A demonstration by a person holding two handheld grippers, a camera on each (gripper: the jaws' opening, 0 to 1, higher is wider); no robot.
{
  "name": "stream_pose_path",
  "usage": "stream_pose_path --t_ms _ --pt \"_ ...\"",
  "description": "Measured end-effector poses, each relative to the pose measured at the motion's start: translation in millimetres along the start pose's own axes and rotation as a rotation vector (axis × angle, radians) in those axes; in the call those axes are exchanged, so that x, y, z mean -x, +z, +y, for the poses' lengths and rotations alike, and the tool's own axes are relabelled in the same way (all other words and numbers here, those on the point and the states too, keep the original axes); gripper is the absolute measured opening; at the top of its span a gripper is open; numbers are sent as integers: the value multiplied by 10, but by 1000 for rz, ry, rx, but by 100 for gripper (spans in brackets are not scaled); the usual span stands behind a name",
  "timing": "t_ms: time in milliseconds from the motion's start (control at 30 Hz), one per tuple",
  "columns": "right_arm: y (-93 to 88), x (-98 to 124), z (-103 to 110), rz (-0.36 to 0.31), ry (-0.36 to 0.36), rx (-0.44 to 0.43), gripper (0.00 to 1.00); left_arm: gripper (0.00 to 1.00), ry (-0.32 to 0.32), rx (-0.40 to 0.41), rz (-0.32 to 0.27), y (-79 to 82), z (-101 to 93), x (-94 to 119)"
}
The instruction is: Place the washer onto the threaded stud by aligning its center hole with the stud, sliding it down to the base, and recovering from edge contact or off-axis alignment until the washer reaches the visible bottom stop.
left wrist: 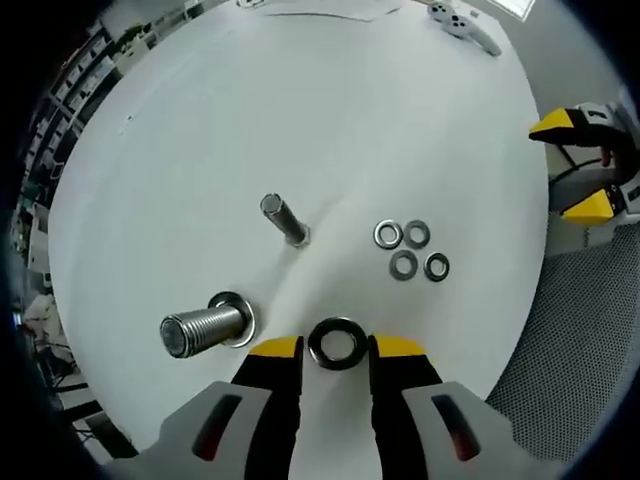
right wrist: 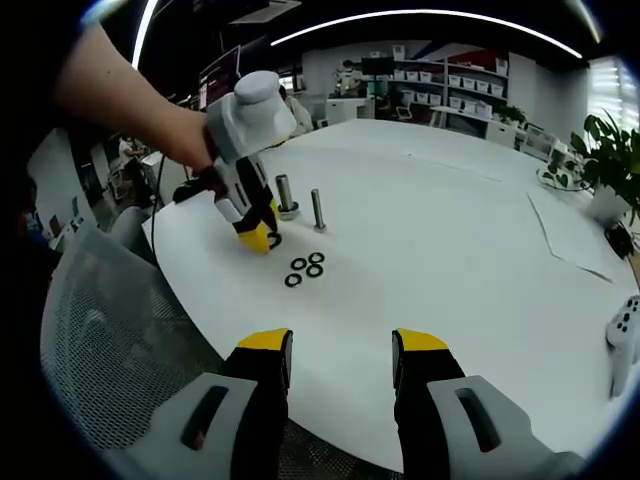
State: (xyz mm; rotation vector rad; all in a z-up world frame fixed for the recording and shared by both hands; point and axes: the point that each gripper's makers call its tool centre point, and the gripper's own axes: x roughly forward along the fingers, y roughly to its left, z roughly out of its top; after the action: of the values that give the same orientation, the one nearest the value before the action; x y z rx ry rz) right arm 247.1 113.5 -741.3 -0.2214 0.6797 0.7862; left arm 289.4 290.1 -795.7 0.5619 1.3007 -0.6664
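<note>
A dark steel washer lies flat on the white table, between the yellow fingertips of my left gripper. The jaws are open, with a thin gap on each side of the washer. To its left a thick threaded stud rises from a base with a washer around its foot. A thinner stud stands further off. In the right gripper view a hand holds the left gripper tip-down beside both studs. My right gripper hangs open and empty near the table edge.
Several small washers lie grouped right of the thin stud, and show again as washers in the right gripper view. The right gripper sits off the table's right side over a mesh chair. A white controller and paper lie far off.
</note>
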Motion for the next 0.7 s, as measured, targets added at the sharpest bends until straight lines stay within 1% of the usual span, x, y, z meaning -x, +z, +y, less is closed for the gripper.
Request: stream_pose_path --t_ms 167,267,367,433,500,633,700 --pt "-4 -2 -1 2 0 3 43 21 0 -16 -8 -3 -16 16" --pt "-2 -1 -1 2 0 2 43 21 1 -24 -14 -40 23 -3" --pt "0 0 3 1 1 4 43 21 -5 -19 4 -122 46 13" --pt "5 -1 0 -3 1 1 43 21 -6 -38 22 -189 57 41" --pt "11 1 -4 -8 0 -1 43 21 -9 -35 22 -232 89 40" --pt "11 1 -2 -8 1 -1 42 21 -8 -38 30 -269 102 44" --pt "2 -5 0 -3 4 -5 43 21 -9 -57 32 -273 104 39"
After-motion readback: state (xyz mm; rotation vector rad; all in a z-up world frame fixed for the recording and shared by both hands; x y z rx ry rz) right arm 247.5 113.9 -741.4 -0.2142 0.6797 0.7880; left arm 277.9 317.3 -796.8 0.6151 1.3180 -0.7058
